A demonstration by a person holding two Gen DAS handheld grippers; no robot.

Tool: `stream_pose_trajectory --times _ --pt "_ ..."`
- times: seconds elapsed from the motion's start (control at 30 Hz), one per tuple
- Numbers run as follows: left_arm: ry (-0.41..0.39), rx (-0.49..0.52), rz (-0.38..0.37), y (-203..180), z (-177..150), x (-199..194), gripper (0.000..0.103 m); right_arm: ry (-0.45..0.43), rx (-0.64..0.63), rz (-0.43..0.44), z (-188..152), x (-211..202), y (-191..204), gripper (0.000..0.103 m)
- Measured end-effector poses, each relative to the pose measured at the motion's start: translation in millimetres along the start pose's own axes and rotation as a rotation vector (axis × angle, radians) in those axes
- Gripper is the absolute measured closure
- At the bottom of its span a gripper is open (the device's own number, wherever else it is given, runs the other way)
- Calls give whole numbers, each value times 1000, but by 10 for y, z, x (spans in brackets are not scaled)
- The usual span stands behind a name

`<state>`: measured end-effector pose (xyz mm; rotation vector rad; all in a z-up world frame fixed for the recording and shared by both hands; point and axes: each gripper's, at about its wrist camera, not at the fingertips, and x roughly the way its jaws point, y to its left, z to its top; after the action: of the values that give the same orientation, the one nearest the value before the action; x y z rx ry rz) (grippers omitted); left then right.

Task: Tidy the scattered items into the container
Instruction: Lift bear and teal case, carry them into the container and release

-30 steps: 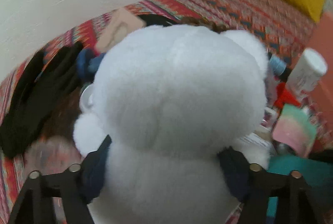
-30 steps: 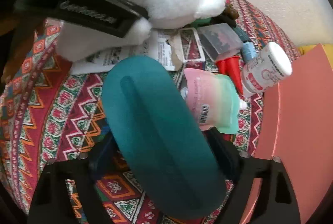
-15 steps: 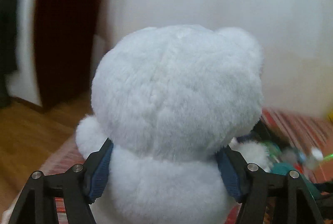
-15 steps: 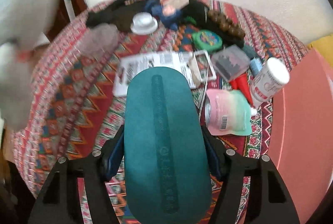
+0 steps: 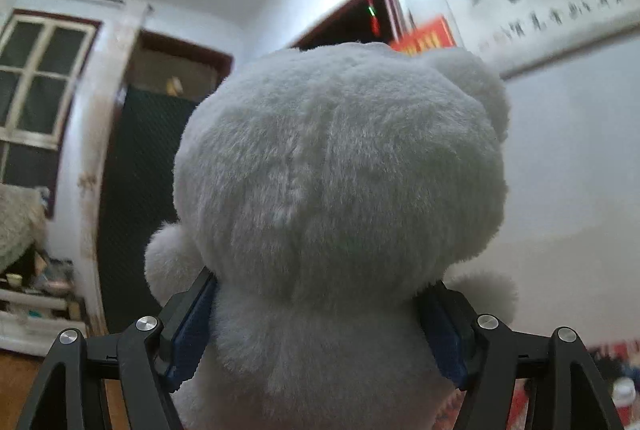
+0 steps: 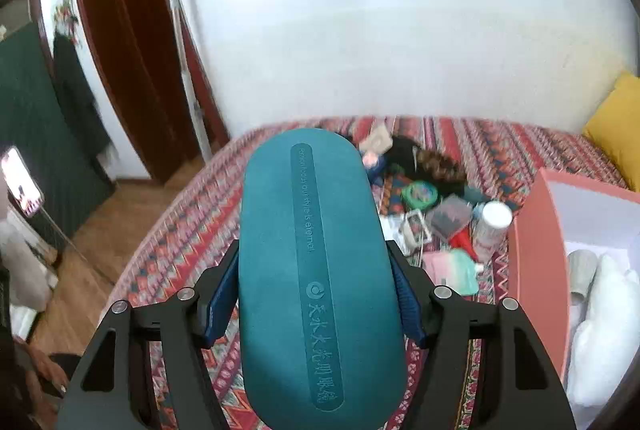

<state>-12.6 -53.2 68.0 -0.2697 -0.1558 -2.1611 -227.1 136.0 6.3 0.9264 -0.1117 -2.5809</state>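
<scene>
teal case (image 6: 320,270) | pinched by right gripper (image 6: 312,294) | left gripper (image 5: 316,334) pinches plush bear (image 5: 340,170) | pink box (image 6: 536,270) open

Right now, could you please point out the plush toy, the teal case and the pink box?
plush toy (image 5: 340,190): left wrist view, back of head.
teal case (image 6: 316,270): right wrist view, lid centre.
pink box (image 6: 536,270): right wrist view, near wall.

Right gripper (image 6: 316,294): blue pads pressed on both sides of a teal glasses case (image 6: 316,270), held lengthwise above a bed with a red patterned bedspread (image 6: 520,146). On the bedspread beyond: green round tin (image 6: 419,193), clear plastic box (image 6: 449,216), white bottle (image 6: 491,226), pink-green pouch (image 6: 454,270). To the right, a pink box (image 6: 534,262) holds white plush; yellow cushion (image 6: 616,126) behind.
</scene>
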Motion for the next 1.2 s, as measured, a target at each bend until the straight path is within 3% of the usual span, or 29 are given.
stream_pose_trajectory --times 0.13,0.23,0.5,0.63,0.9,1.07,1.2 --pt "-117 -24 95 265 222 -209 26 -97 -12 14 73 -350 146 33" --pt "-151 -28 106 328 278 -319 26 -152 -30 29 101 -578 237 33" --pt "-172 -42 32 228 426 -565 26 -206 -44 48 64 -1000 293 33" --pt "-187 -60 -51 41 571 -760 26 -249 -30 39 40 -1294 147 33" --pt "-187 -106 -351 -666 785 -1353 26 -354 69 -51 -4 -1870 -413 33" --pt "-138 -58 -633 -1408 798 -1770 26 -390 156 -171 -131 -2113 -994 33" --pt "-79 -15 -797 -1902 698 -1977 26 -412 251 -239 -207 -2235 -1503 33"
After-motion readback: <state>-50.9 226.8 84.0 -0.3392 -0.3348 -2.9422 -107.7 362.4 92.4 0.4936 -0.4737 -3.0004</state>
